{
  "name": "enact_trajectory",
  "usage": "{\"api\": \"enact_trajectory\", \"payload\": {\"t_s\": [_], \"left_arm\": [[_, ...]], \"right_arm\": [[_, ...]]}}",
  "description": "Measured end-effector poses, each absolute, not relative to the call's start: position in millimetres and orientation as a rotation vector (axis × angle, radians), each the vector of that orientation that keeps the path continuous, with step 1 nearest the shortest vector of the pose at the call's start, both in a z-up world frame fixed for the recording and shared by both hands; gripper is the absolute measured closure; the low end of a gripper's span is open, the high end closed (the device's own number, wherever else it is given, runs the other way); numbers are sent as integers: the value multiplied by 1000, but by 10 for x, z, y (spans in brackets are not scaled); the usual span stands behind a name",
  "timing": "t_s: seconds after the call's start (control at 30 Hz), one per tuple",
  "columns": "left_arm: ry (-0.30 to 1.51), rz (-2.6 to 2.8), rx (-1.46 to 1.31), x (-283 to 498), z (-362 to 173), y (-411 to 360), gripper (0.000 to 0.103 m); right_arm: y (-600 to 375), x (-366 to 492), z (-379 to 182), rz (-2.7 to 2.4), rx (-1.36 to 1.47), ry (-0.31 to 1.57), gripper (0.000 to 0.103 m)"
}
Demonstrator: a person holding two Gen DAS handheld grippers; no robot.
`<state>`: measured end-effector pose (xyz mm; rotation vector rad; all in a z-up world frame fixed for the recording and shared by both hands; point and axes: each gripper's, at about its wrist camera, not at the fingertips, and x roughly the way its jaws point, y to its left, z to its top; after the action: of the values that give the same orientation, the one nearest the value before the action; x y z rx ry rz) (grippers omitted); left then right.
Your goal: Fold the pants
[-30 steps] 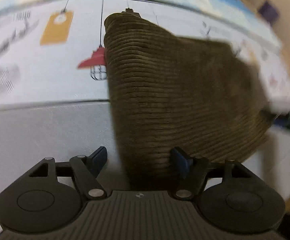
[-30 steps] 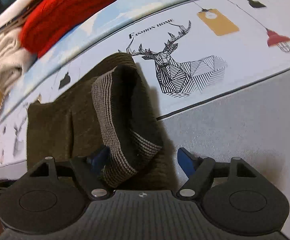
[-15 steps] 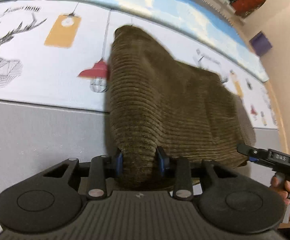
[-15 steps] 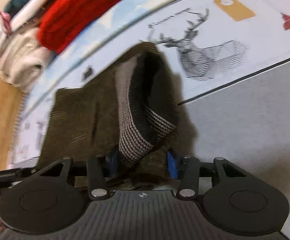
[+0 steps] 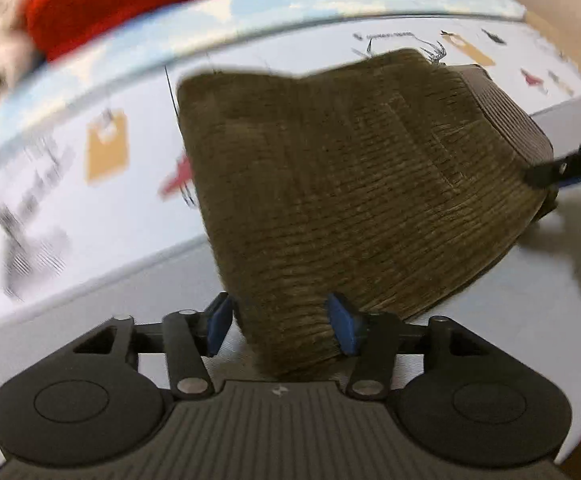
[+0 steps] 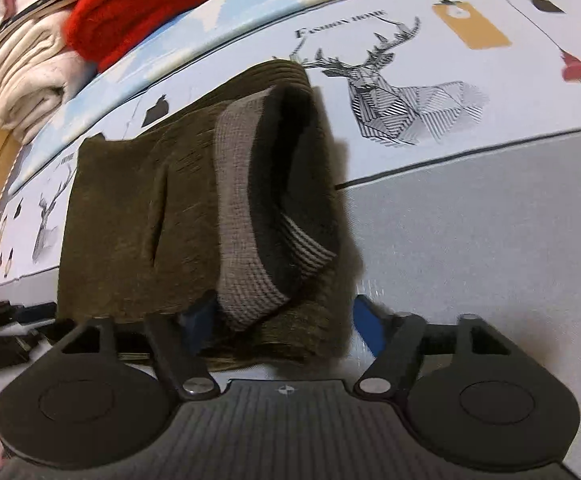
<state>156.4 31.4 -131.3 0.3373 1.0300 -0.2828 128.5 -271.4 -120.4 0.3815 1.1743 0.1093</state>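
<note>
the pants (image 5: 342, 200), brown corduroy with a grey striped waistband (image 6: 246, 216) showing in the right view, lie already folded into a thick, short bundle on a bed sheet (image 6: 490, 220) printed with deer and lamps, half on the white band and half on the plain grey band. the near end of the bundle sits between the jaws of both tools.

the left gripper (image 5: 280, 322) straddles a near corner of the fold; its jaws have just been opening and stand at a middling width, one blue pad against the cloth and the other just clear of it, so nothing is pinched. the right gripper (image 6: 282, 326) straddles the waistband end; its jaws have also just been opening and stand wide, with a gap at the outer pad.

this looks like the release after a fold, late in the task. next, both tools probably need to back away without dragging the top layer, or squeeze the bundle square if an edge has slipped.

beyond the sheet, a red knit (image 6: 150, 4) and a stack of pale folded clothes (image 6: 22, 76) lie at the far edge.
</note>
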Motion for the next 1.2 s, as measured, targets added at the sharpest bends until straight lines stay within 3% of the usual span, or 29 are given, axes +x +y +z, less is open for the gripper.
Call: {"api": "enact_trajectory", "payload": {"t_s": [0.07,0.17,0.23,0.3,0.4,0.5,0.57,0.7,0.83,0.9,1.2], "left_arm": [[944,-248,368,1439,-1064,275,40],[850,-213,321,1199,-682,241,23],[787,-197,296,967,-429,229,19],[720,-178,270,652,-212,224,13],[617,-142,231,150,-53,265,4],[561,-93,204,-211,-105,160,2],[559,-65,190,-318,-246,66,2],[801,-26,211,-222,-373,-96,2],[656,-41,116,-350,-358,28,0],[768,46,140,-216,-471,25,1],[837,53,-30,31,-503,174,1]], "right_arm": [[-2602,1188,-994,72,282,1116,28],[-2423,986,-576,69,144,971,27],[-2369,783,-261,81,134,866,24],[-2330,546,-22,94,115,768,13],[-2258,143,164,102,49,649,4],[-2205,-199,81,98,1,580,3],[-2170,-233,-23,85,-3,646,4],[-2146,-228,-61,82,1,648,4],[-2178,-158,-71,30,72,659,4],[-2187,-106,-125,10,111,686,4],[-1992,53,-336,-8,60,765,4]]}}
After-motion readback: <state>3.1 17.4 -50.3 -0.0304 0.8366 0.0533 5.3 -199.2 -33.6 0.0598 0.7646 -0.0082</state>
